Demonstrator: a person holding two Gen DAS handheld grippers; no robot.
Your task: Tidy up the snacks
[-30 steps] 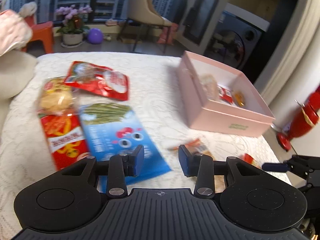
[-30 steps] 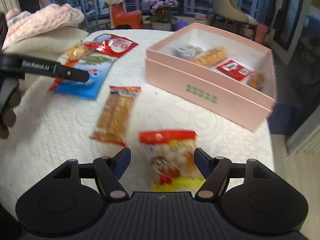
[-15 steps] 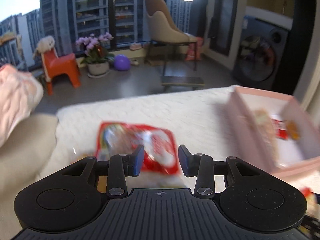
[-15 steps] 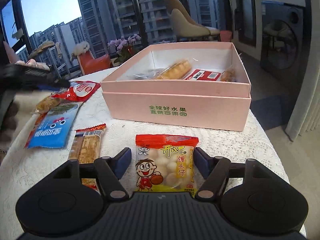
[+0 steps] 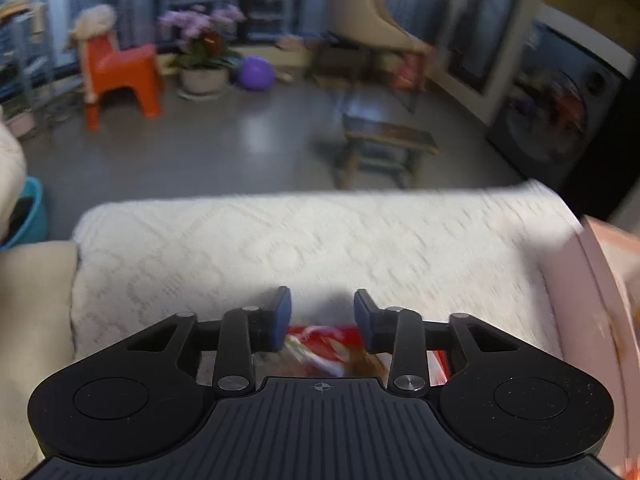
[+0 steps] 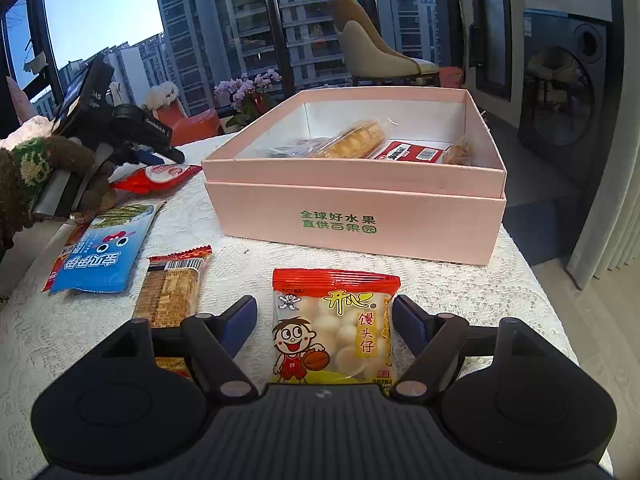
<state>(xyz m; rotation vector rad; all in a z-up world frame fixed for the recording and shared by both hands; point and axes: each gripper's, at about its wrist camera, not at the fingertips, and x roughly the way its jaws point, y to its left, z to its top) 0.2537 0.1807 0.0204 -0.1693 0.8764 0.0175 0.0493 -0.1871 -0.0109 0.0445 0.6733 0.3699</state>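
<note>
My right gripper (image 6: 326,320) straddles a red-and-yellow bag of white ball snacks (image 6: 334,328) lying on the lace tablecloth. Its jaws are opening, and neither pad presses the bag. Behind it stands the pink box (image 6: 360,216), which holds several snacks. My left gripper (image 5: 322,312) hangs over a red snack bag (image 5: 320,344) that shows blurred under its fingers. Its jaws are closing, with a gap left between the pads and nothing pinched. In the right wrist view the left gripper (image 6: 160,156) sits at the far left above that red bag (image 6: 160,176).
A blue snack bag (image 6: 104,252) and a cracker pack (image 6: 172,292) lie left of my right gripper. The pink box's wall (image 5: 592,280) is close on the left gripper's right. A gloved hand (image 6: 32,168) holds the left gripper. The table's far edge (image 5: 280,208) drops to the floor.
The left gripper swept away from the blue bag to the red bag, which now lies under its fingers. The right gripper rolled level over the ball-snack bag and its jaws widened.
</note>
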